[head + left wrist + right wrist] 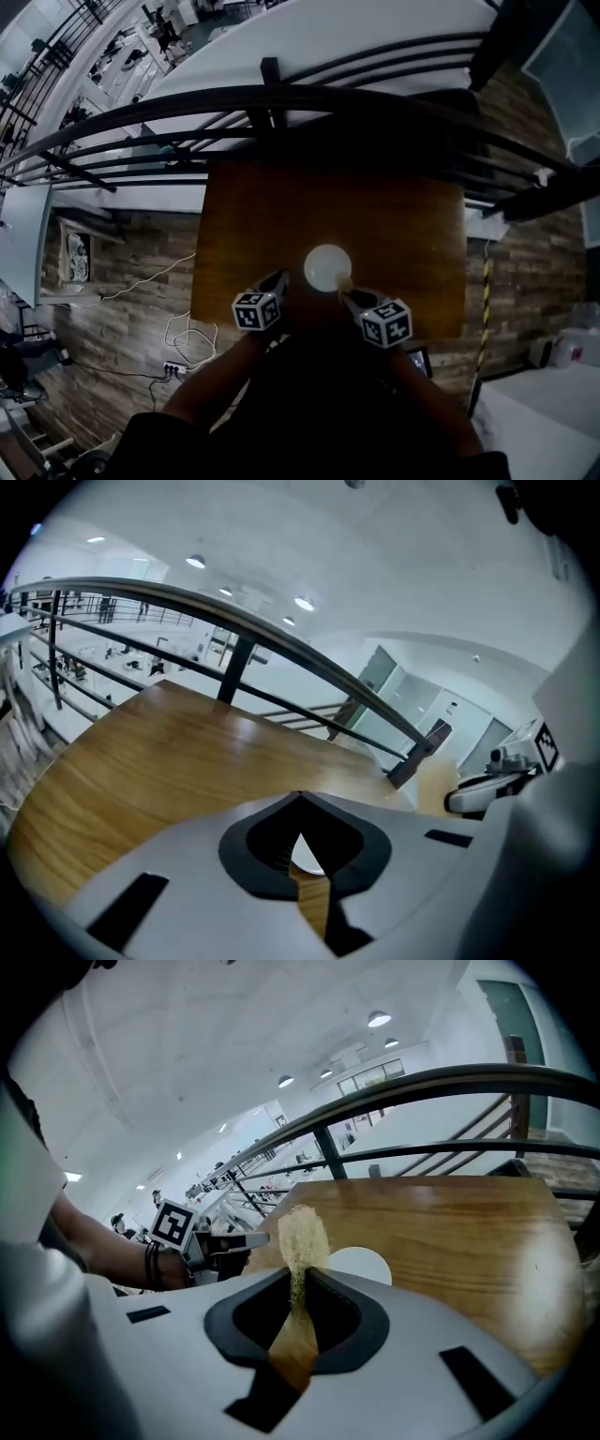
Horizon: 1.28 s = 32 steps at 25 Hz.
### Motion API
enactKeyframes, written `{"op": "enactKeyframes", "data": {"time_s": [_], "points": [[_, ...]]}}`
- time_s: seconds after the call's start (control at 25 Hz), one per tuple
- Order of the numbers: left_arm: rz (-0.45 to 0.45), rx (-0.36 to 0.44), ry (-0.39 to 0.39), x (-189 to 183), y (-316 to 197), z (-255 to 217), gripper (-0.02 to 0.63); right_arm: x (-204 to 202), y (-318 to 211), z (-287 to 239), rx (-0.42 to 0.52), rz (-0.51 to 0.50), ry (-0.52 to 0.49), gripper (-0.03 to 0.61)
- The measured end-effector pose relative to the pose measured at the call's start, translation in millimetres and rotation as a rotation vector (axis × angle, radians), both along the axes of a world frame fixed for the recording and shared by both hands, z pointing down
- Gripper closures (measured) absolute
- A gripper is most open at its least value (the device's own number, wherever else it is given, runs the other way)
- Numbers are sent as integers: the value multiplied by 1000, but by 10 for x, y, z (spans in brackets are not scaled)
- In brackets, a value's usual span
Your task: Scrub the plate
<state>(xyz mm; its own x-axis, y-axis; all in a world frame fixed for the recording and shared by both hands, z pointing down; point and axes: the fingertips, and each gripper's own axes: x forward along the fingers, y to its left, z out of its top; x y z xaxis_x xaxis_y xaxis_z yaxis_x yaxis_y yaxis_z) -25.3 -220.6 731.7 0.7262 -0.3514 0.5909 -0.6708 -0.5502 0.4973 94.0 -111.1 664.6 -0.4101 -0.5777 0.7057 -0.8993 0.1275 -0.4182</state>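
Plate (327,265), white and round, lies flat on the wooden table (253,216), near the edge closest to the person and between the two grippers.

Right gripper (302,1279): jaws closed on a tan fibrous scrub pad (302,1234). The pad is pinched low down, so most of it stands out past the jaw tips. Judgement: this grip leaves the working end free to meet the plate without the jaws touching the plate. In the head view the pad sits at the plate's right rim. Contact with the plate cannot be confirmed.

Left gripper (300,797): jaw tips are together with nothing clamped between them. A sliver of the plate and some table wood show through the opening behind the tips. The gripper sits just beside the plate's left rim, and I cannot tell whether it touches it. Judgement: it is placed there as a stop, so the plate does not slide left when the pad pushes across.

Status: both tools are at the plate on opposite sides. Scrubbing looks about to start or at an early stage. Risk: the unclamped plate may skate on the smooth wood.
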Motion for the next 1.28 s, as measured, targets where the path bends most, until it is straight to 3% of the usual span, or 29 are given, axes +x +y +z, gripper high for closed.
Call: {"op": "enactKeyframes", "data": {"time_s": [0.2,0.48,0.84,1.04,1.28], "points": [[43,38,66,-170,148,-407,606,-321,15,-75,38,-21,17,528],[133,87,98,-286,473,-810,606,-373,-20,-365,125,13,53,528],[96,157,169,-391,702,-1319,606,-425,59,-851,259,-4,84,528],[75,174,201,-212,1133,-1542,606,-385,405,-1006,296,-48,68,528],[92,160,227,220,2051,-1614,606,-225,1209,-1090,334,-88,69,528]]}}
